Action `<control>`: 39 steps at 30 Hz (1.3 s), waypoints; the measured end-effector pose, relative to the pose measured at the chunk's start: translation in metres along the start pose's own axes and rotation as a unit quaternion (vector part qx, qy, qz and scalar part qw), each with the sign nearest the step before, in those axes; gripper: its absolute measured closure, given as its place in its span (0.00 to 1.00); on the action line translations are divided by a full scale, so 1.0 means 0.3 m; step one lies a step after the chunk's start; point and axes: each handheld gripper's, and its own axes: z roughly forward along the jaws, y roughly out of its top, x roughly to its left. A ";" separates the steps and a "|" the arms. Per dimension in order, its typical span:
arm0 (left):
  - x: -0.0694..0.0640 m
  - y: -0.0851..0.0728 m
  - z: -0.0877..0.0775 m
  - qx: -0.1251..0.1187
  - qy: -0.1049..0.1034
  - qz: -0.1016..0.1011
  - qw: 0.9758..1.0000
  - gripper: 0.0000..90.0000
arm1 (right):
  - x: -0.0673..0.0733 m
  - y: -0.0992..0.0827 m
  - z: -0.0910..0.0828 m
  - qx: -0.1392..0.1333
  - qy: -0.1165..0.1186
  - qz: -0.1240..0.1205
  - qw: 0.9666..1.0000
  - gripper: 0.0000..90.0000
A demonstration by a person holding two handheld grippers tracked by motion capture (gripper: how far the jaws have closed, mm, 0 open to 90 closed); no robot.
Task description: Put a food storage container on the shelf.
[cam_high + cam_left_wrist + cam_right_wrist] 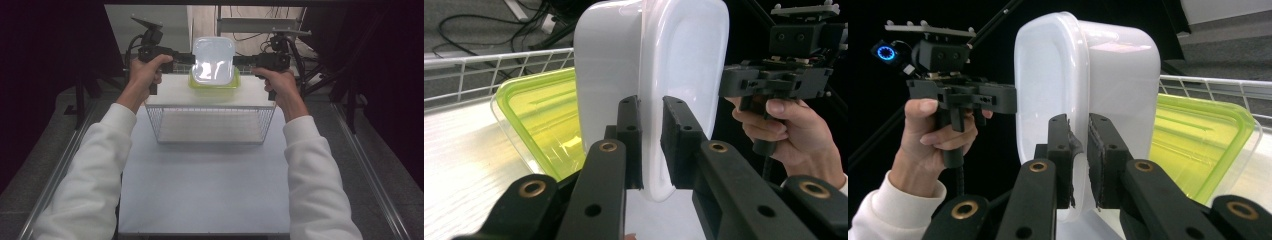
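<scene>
White lidded container [214, 60] held upright above green-lidded container [214, 82] on shelf.

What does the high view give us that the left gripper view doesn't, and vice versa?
High view alone: both white sleeves, the bare table in front, and the wire basket's front wall. Left gripper view alone: its own jaws shut on the white container's rim, close up. Both: the white container held up on edge between the left gripper and right gripper, with the green-lidded container lying behind it.
</scene>
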 end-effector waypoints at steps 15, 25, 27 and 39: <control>0.039 0.011 0.037 0.004 -0.003 -0.026 1.000 0.88 | -0.050 0.007 0.014 0.002 -0.005 0.034 0.999 0.89; 0.094 0.033 0.060 -0.009 -0.030 -0.090 0.995 0.87 | -0.105 0.017 0.031 -0.022 0.009 0.082 0.996 0.87; 0.105 0.038 0.066 -0.013 -0.035 -0.103 0.994 0.87 | -0.119 0.018 0.036 -0.027 0.013 0.094 0.995 0.87; 0.147 0.045 0.101 -0.026 -0.034 -0.133 0.990 0.86 | -0.180 0.018 0.059 -0.045 0.006 0.146 0.988 0.84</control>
